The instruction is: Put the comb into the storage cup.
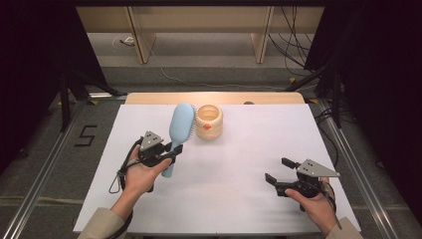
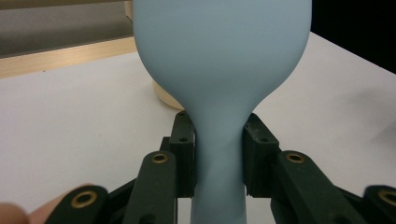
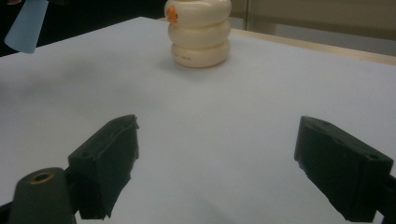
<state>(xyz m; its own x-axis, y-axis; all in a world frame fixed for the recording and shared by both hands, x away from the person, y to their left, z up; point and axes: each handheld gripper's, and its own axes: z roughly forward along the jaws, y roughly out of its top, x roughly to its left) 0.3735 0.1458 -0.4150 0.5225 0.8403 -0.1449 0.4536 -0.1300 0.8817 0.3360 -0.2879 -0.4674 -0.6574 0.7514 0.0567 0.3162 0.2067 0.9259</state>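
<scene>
We see the table [image 1: 249, 199] with the ringed pot [image 1: 209, 122] standing near its far edge, a little left of centre. Just left of the pot, the hairbrush [image 1: 179, 132] is held off the surface, head toward the far side and handle toward us, its neck between the jaws of the left gripper [image 1: 169, 153]. The right gripper [image 1: 278, 170] sits well apart over the near right part of the table.

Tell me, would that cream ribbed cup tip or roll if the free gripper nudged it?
The cream cup stands upright on the white table, squat and wide, so it would probably slide rather than tip. Its round, ribbed sides suggest it could roll once knocked over. It looks like light plastic.
</scene>
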